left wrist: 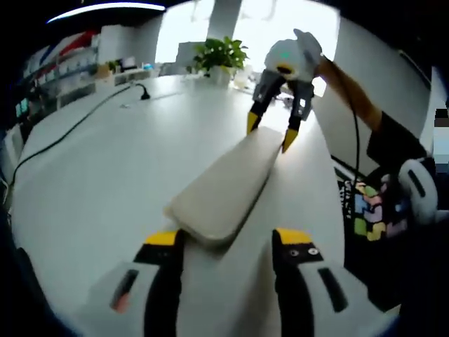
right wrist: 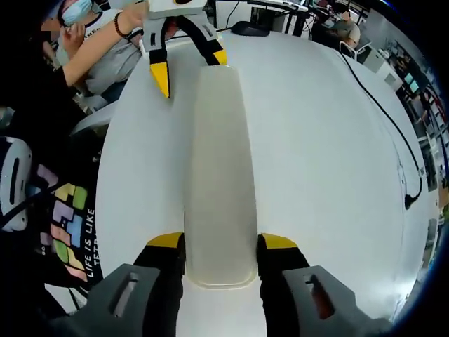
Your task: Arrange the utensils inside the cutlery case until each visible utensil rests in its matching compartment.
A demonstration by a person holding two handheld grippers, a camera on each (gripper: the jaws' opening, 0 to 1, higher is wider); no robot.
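The left claw [left wrist: 226, 242] stands with its yellow-tipped jaws spread wide apart, pointing toward the right claw [left wrist: 271, 135] opposite it. The right claw also has its jaws parted, tips angled downward. A bare forearm [left wrist: 351, 95] extends behind the right claw, ending in a dark sleeve [left wrist: 396, 144].
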